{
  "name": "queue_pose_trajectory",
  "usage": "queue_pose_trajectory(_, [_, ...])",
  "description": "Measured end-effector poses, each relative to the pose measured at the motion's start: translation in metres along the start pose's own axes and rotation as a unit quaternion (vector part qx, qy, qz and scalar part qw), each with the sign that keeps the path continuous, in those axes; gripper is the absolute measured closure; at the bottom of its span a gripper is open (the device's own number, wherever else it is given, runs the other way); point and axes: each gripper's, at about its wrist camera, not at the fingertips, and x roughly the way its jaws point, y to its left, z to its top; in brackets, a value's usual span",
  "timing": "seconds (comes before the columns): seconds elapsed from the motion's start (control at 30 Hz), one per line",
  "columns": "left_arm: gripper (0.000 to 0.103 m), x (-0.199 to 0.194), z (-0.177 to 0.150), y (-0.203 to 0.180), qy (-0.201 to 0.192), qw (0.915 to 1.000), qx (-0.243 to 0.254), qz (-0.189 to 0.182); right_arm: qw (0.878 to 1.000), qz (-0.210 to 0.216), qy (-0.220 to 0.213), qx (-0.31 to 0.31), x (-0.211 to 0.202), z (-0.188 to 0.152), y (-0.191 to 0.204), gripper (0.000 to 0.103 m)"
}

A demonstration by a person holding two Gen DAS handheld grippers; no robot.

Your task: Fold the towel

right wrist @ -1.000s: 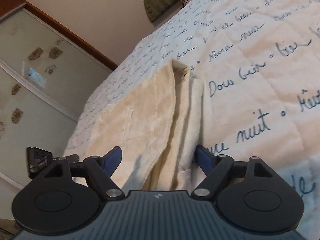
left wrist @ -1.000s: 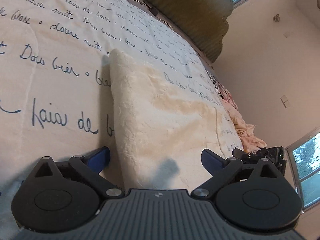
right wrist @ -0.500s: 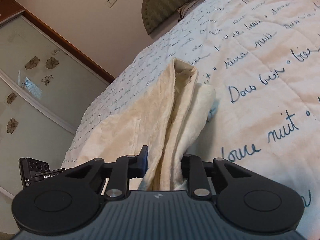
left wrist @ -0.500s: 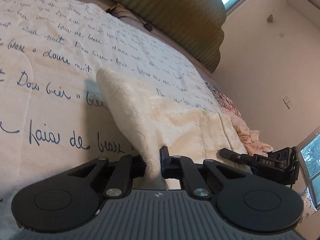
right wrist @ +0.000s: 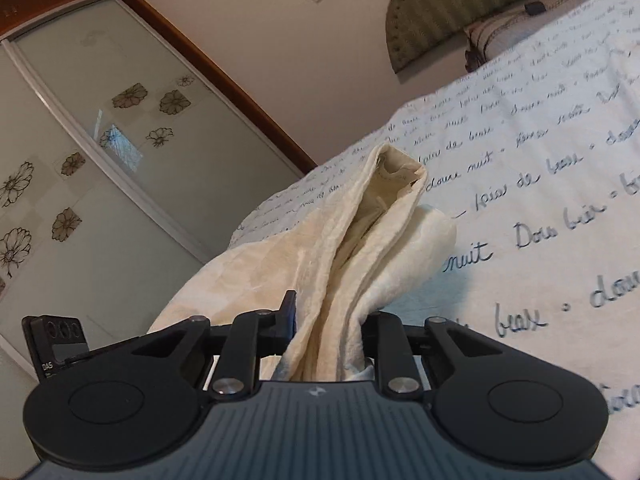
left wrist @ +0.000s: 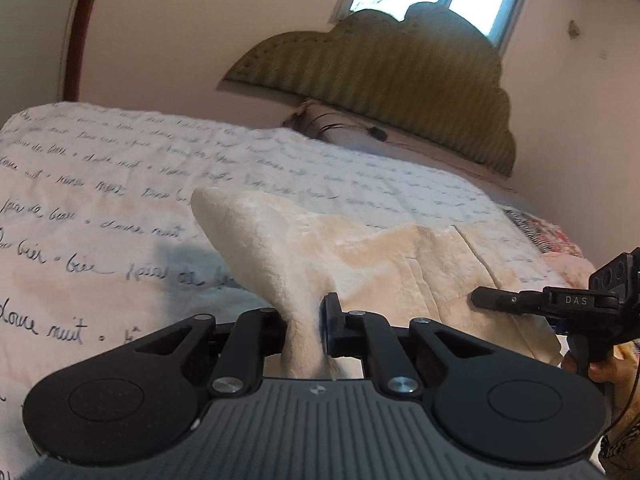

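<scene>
A cream towel lies partly folded on a bed, its near edge lifted off the cover. My left gripper is shut on the towel's near left corner, cloth bunched between the fingers. In the right wrist view the same towel rises in several stacked layers, and my right gripper is shut on its near right corner. The right gripper also shows at the right edge of the left wrist view, held by a hand. The left gripper's body peeks in at the lower left of the right wrist view.
The bedspread is white with blue handwritten script. A green padded headboard and a pillow stand at the far end. Pink patterned cloth lies at the bed's right side. A glass wardrobe door with flower motifs is to the left.
Both grippers went from open around the towel's near corners to shut on them. Since then they have lifted the near edge, and both views have tilted up toward the headboard.
</scene>
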Motion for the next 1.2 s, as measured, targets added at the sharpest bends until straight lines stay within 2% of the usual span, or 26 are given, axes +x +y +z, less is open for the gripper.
queue_pose_trajectory(0.07, [0.080,0.028,-0.006,0.020,0.053,0.9978,-0.027,0.029,0.999,-0.035,0.029,0.012,0.035,-0.002,-0.009,0.075])
queue_pose_trajectory(0.1, [0.070,0.041,-0.011,0.028,0.076,0.9953,-0.040,0.046,0.996,-0.062,0.056,0.025,0.053,-0.006,-0.017,0.069])
queue_pose_trajectory(0.13, [0.062,0.045,-0.015,0.033,0.079,0.9947,-0.044,0.050,0.992,-0.090,0.079,0.034,0.064,-0.010,-0.024,0.065])
queue_pose_trajectory(0.17, [0.059,0.040,-0.018,0.037,0.069,0.9952,-0.047,0.051,0.992,-0.094,0.077,0.035,0.064,-0.012,-0.028,0.063])
queue_pose_trajectory(0.23, [0.043,0.022,-0.017,0.040,0.054,0.9948,-0.045,0.074,0.994,-0.081,0.069,0.035,0.047,-0.013,-0.027,0.058])
queue_pose_trajectory(0.27, [0.041,0.014,-0.014,0.039,0.044,0.9942,-0.038,0.091,0.993,-0.095,0.060,0.022,0.037,-0.012,-0.025,0.051])
queue_pose_trajectory(0.3, [0.041,0.005,-0.009,0.036,0.024,0.9934,-0.029,0.109,0.991,-0.128,0.041,-0.006,0.023,-0.012,-0.018,0.043])
queue_pose_trajectory(0.33, [0.038,-0.002,-0.004,0.032,0.005,0.9926,-0.020,0.119,0.986,-0.160,0.017,-0.035,0.011,-0.010,-0.011,0.043])
queue_pose_trajectory(0.37, [0.035,-0.005,0.003,0.026,-0.007,0.9921,-0.011,0.125,0.976,-0.204,-0.016,-0.071,0.001,-0.007,0.001,0.043])
queue_pose_trajectory(0.4, [0.026,-0.004,0.010,0.018,-0.015,0.9915,-0.001,0.129,0.966,-0.236,-0.040,-0.102,-0.004,-0.004,0.012,0.043])
queue_pose_trajectory(0.43, [0.016,-0.001,0.015,0.006,-0.022,0.9911,0.012,0.131,0.959,-0.246,-0.053,-0.130,-0.003,-0.002,0.024,0.043])
queue_pose_trajectory(0.5, [0.008,0.012,0.021,-0.011,-0.021,0.9915,0.033,0.124,0.956,-0.218,-0.053,-0.189,0.010,-0.003,0.050,0.043])
queue_pose_trajectory(0.57, [0.008,0.036,0.021,-0.026,0.008,0.9930,0.048,0.107,0.949,-0.190,-0.020,-0.252,0.040,-0.013,0.077,0.045])
queue_pose_trajectory(0.63, [0.008,0.061,0.012,-0.027,0.047,0.9921,0.045,0.107,0.934,-0.184,0.011,-0.306,0.069,-0.030,0.093,0.045])
queue_pose_trajectory(0.7, [0.011,0.078,0.000,-0.025,0.058,0.9876,0.055,0.136,0.920,-0.208,0.049,-0.328,0.090,-0.045,0.090,0.046])
queue_pose_trajectory(0.73, [0.008,0.083,-0.006,-0.025,0.059,0.9859,0.067,0.141,0.911,-0.233,0.068,-0.335,0.098,-0.052,0.082,0.046])
queue_pose_trajectory(0.77, [0.007,0.082,-0.011,-0.029,0.051,0.9839,0.082,0.150,0.908,-0.232,0.067,-0.343,0.100,-0.055,0.074,0.046])
queue_pose_trajectory(0.83, [0.008,0.074,-0.018,-0.042,0.032,0.9770,0.113,0.178,0.916,-0.236,0.059,-0.320,0.089,-0.057,0.071,0.046])
queue_pose_trajectory(0.9, [0.008,0.066,-0.024,-0.051,0.023,0.9721,0.130,0.194,0.910,-0.257,0.041,-0.321,0.077,-0.061,0.088,0.044])
queue_pose_trajectory(1.0, [0.007,0.054,-0.039,-0.059,0.009,0.9726,0.125,0.195,0.923,-0.215,0.026,-0.317,0.056,-0.076,0.107,0.042])
queue_pose_trajectory(1.03, [0.005,0.054,-0.043,-0.060,0.009,0.9723,0.123,0.199,0.922,-0.215,0.032,-0.321,0.056,-0.081,0.110,0.042])
queue_pose_trajectory(1.1, [0.005,0.057,-0.052,-0.062,0.001,0.9696,0.128,0.208,0.909,-0.246,0.054,-0.331,0.067,-0.093,0.102,0.041])
queue_pose_trajectory(1.13, [0.004,0.059,-0.055,-0.064,-0.003,0.9674,0.136,0.214,0.909,-0.248,0.054,-0.331,0.072,-0.097,0.094,0.041])
queue_pose_trajectory(1.2, [0.004,0.055,-0.057,-0.069,-0.009,0.9657,0.137,0.220,0.923,-0.241,0.044,-0.298,0.069,-0.094,0.087,0.040])
